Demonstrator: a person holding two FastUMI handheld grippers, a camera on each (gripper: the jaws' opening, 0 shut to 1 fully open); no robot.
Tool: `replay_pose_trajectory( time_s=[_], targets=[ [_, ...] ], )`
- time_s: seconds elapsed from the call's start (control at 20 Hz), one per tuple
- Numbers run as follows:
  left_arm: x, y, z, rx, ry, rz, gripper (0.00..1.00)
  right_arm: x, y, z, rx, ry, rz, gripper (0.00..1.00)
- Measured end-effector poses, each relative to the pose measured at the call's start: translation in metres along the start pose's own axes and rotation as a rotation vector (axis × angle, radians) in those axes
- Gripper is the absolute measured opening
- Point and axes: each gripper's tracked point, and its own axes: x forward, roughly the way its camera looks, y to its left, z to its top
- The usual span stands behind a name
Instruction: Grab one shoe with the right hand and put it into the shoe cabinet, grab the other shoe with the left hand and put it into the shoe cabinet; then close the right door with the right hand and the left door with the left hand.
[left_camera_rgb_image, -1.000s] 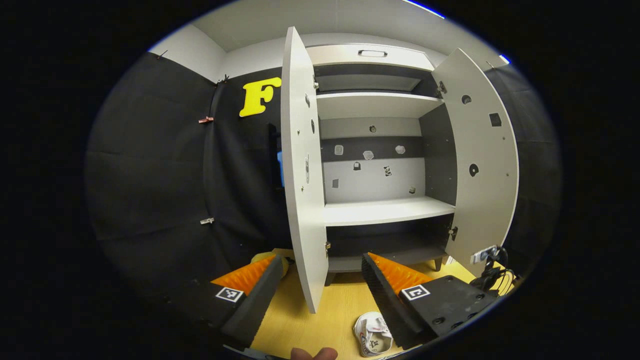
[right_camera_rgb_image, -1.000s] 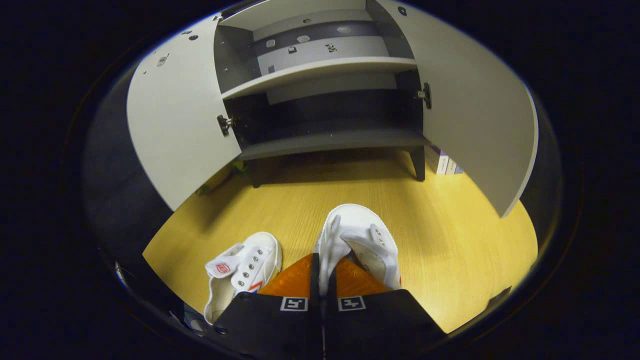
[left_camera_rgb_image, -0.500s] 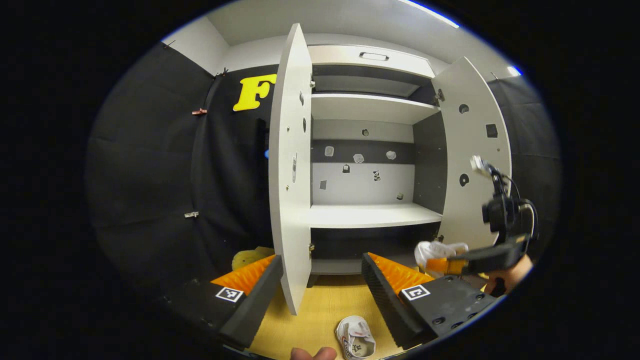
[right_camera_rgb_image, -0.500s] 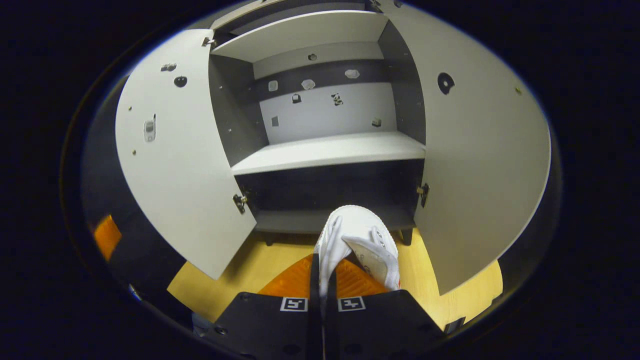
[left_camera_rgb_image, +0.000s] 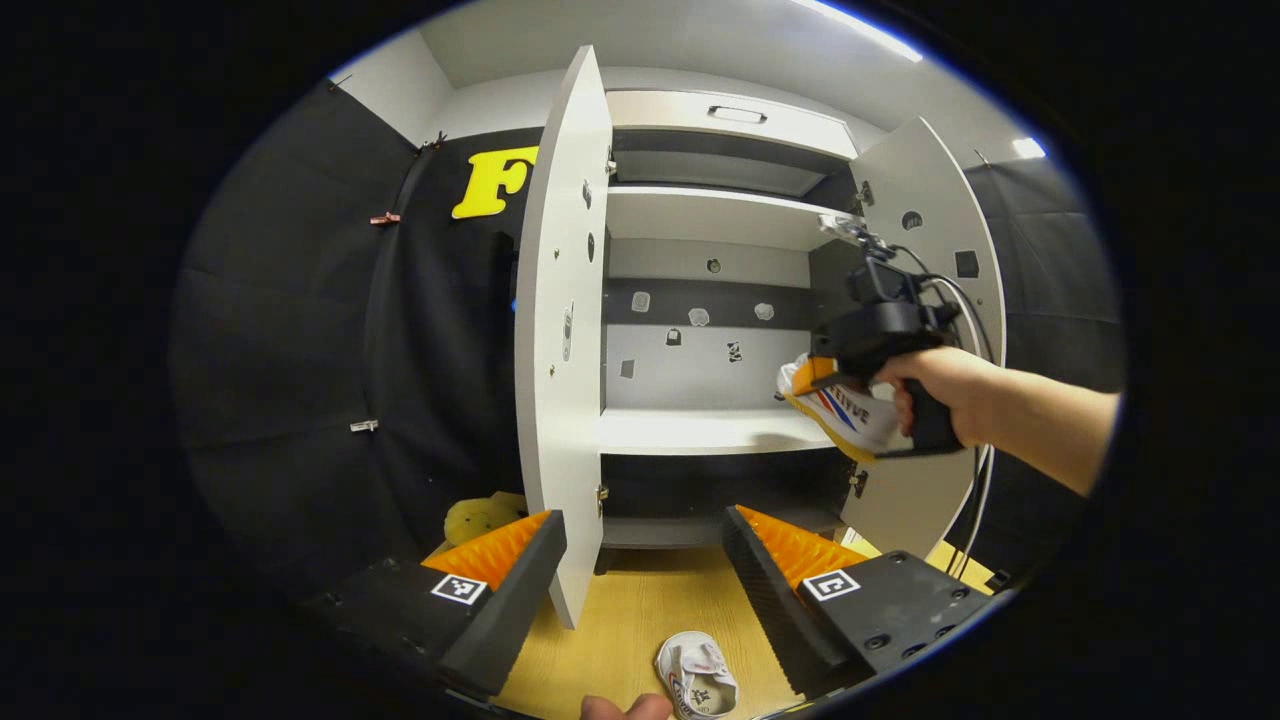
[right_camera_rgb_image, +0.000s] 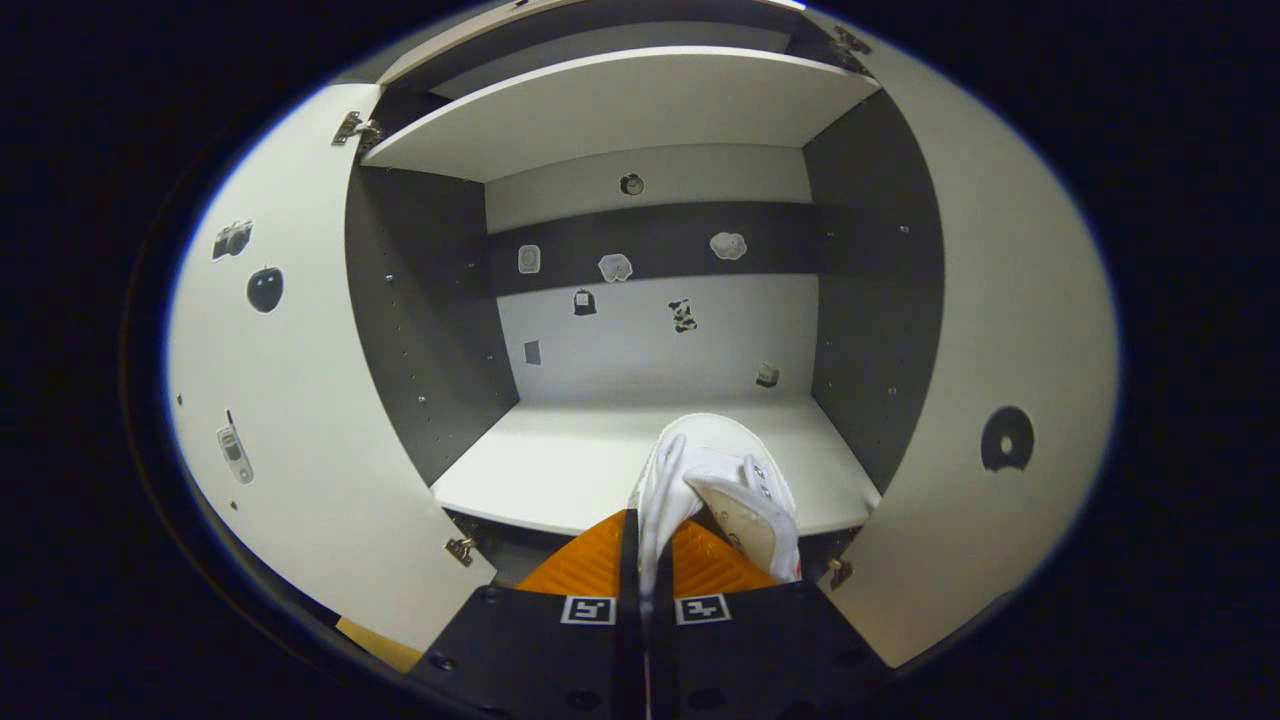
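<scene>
My right gripper (right_camera_rgb_image: 645, 520) is shut on the collar of a white shoe (right_camera_rgb_image: 715, 485), toe pointing into the cabinet just above the front edge of the middle shelf (right_camera_rgb_image: 580, 465). In the left gripper view a hand holds that right gripper (left_camera_rgb_image: 815, 375) with the shoe (left_camera_rgb_image: 850, 410) at the right side of the open shoe cabinet (left_camera_rgb_image: 705, 230). The other white shoe (left_camera_rgb_image: 695, 678) lies on the wooden floor below my left gripper (left_camera_rgb_image: 645, 530), which is open and empty. Both cabinet doors, left (left_camera_rgb_image: 560, 330) and right (left_camera_rgb_image: 935, 250), stand open.
The left door's edge hangs between my left gripper's fingers, farther off. A yellow object (left_camera_rgb_image: 475, 518) lies on the floor left of the cabinet. Cables (left_camera_rgb_image: 975, 500) hang from the right gripper. The dark lower shelf (left_camera_rgb_image: 700, 500) sits under the middle one.
The right gripper has lifted the shoe from floor height up to the middle shelf and moved it towards the cabinet. The left gripper has shifted slightly; the other shoe stays on the floor.
</scene>
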Motion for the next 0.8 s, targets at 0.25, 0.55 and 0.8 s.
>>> replay_pose_trajectory(
  time_s=[0.25,0.55,0.8],
  targets=[
    [0.008,0.006,0.001,-0.024,0.005,0.019,0.99,0.087,-0.035,0.012,-0.072,0.037,-0.069,0.07],
    [0.01,0.001,-0.002,-0.05,0.003,0.018,0.99,0.173,-0.077,0.012,-0.13,0.126,-0.153,0.07],
    [0.014,0.003,-0.011,-0.05,0.031,0.042,0.98,0.21,-0.092,0.0,-0.19,0.184,-0.19,0.07]
  ],
)
